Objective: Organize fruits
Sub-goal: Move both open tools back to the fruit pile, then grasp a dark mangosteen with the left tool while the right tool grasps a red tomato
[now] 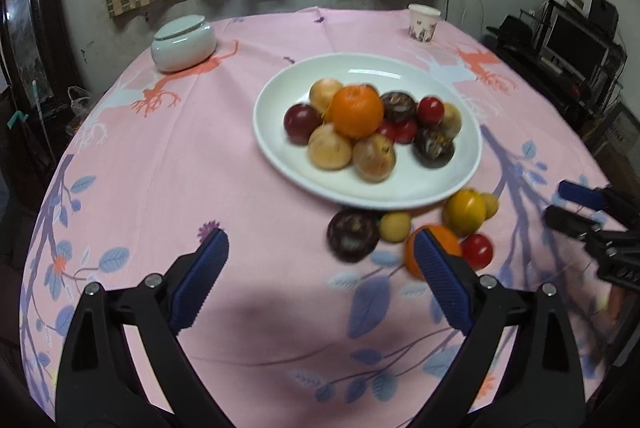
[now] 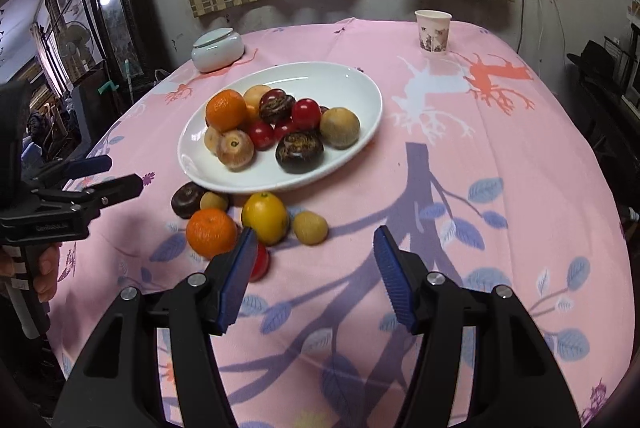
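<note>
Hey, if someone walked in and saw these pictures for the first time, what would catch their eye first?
Probably the white plate heaped with fruit at the middle of the pink tablecloth, topped by a bright orange. Next, the loose fruit lying on the cloth just in front of the plate, including a second orange and a yellow fruit. Both claws, left and right, hang open and empty above the cloth.

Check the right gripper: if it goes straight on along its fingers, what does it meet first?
Probably bare pink tablecloth. The right gripper is open and empty; the loose fruit, including the small tan fruit and yellow fruit, sits left of its line. Depth is uncertain.
</note>
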The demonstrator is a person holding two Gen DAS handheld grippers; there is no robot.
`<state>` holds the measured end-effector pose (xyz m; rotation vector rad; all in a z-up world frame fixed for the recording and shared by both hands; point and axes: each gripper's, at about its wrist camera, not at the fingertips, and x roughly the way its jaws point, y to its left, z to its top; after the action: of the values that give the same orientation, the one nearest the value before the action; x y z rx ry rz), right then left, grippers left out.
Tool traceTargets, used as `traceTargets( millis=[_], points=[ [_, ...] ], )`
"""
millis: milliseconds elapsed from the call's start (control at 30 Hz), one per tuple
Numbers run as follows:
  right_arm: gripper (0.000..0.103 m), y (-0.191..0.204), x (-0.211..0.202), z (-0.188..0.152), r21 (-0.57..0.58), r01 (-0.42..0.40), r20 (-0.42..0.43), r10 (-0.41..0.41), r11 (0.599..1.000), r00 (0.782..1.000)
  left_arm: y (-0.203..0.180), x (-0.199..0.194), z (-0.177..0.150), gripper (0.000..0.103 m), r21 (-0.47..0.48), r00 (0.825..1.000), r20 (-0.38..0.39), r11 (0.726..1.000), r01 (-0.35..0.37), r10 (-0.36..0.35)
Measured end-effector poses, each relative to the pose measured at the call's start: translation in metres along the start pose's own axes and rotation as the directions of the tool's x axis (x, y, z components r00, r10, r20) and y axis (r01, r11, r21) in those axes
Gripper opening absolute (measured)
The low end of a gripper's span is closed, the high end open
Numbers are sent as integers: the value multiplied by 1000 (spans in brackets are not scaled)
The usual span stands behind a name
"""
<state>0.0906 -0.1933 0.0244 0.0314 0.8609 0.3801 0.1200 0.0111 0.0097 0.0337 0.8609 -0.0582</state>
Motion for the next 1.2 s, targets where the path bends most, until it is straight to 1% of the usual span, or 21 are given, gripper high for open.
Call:
traceTargets(
  millis=[133,233,267,400,533,667,733,800,867,900,933,967,1067,1133,1200],
  points=[
    [61,-4,-6,-16,21,-3,-9,3,1000,1000,-1,13,-11,95,15,1000,-23,1000,-1,1],
    [61,-3,-7,-23,12,-2,-22,2,1000,1000,-3,26,-15,95,32,999,-45,999,0,1],
    [61,-2,-8,-24,4,-13,-25,13,1000,1000,-3,30,-15,95,33,999,-53,999,0,2],
    [61,2,-5,-25,-4,-37,-27,37,999,999,-6,45,-15,95,24,996,-86,1000,10,-8],
    [61,2,3,-24,4,-49,-40,49,999,998,-9,58,-14,95,29,995,-93,999,-20,23],
    [61,4,8,-23,5,-60,-55,60,998,997,-8,65,-13,93,20,995,-96,1000,3,-1],
    [61,5,10,-21,1,-67,-56,66,998,996,-8,69,-12,88,26,995,-95,1000,-11,13],
    [61,7,10,-19,-3,-84,-54,83,996,995,-11,70,-10,86,39,996,-79,999,-25,28],
    [61,9,10,-17,-11,-77,-53,76,997,996,-17,69,-7,70,61,997,-74,998,-4,8],
    [61,9,11,-16,-13,-71,-55,71,997,996,-18,69,-6,66,67,997,-73,998,10,-5],
    [61,9,12,-15,-14,-67,-60,66,998,996,-20,69,-6,54,67,997,-71,997,32,-27],
    [61,9,14,-14,-16,-56,-68,55,998,996,-20,70,-5,45,61,996,-70,996,60,-56],
    [61,11,21,-12,-26,-38,-89,36,999,995,-18,70,-8,42,66,997,-35,995,78,-75],
    [61,13,23,-10,-28,-40,-92,37,999,995,-15,69,-8,42,46,995,-36,994,99,-97],
    [61,23,27,-7,-71,-30,-109,22,997,994,-12,69,-8,42,28,992,-34,992,120,-119]
  ],
)
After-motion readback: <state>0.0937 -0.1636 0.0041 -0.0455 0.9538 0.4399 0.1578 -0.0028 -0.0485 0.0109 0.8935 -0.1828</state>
